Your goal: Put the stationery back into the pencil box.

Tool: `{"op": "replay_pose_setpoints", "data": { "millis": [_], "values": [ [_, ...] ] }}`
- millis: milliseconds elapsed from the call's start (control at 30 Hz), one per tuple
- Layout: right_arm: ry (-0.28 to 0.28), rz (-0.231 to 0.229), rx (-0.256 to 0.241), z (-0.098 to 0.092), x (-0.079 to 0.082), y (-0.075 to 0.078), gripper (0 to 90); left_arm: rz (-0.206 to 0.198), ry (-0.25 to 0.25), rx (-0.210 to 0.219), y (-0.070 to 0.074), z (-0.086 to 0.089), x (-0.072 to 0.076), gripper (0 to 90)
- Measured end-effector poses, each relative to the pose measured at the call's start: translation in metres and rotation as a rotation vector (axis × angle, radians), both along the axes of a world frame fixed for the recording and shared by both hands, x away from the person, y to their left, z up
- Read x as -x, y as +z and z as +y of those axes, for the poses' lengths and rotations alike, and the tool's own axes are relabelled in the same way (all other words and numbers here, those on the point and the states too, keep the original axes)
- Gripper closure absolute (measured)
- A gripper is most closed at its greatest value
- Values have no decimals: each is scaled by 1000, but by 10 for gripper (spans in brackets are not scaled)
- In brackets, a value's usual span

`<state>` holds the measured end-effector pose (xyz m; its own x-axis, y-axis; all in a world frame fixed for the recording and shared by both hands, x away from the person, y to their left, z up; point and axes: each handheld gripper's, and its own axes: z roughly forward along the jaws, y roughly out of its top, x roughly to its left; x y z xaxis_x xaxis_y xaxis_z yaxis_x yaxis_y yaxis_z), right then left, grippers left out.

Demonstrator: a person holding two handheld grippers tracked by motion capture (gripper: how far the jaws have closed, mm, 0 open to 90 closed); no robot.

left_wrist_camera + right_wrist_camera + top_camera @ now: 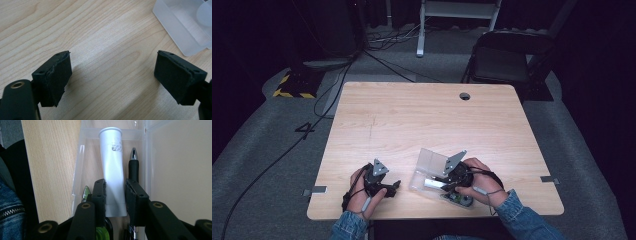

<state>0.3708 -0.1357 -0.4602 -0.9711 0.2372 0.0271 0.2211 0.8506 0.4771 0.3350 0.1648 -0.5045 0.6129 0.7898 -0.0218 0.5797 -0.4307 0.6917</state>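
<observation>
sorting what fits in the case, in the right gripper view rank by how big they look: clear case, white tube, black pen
1. clear case, largest; it holds the others.
2. white tube, clamped between the right gripper jaws.
3. black pen, thinnest, though the jaw hides its lower part, so its full length is unsure.

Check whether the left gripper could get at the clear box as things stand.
Probably yes. The left gripper is open, with bare table between it and the box; the right gripper occupies the far side.
</observation>
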Motion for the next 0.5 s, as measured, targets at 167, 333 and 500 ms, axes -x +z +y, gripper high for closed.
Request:
{"op": "replay_pose_setpoints", "data": {
  "millis": [167, 333, 500],
  "values": [
    [1, 3, -18, -1, 1, 2, 674, 0, 0, 0, 0, 0, 0, 150],
    [-19, 4, -51, -3, 2, 9, 648, -2, 0, -2, 0, 0, 0, 150],
    [-41, -25, -88, -11, 1, 19, 637, -4, -5, -9, 0, 0, -1, 150]
  ]
}}
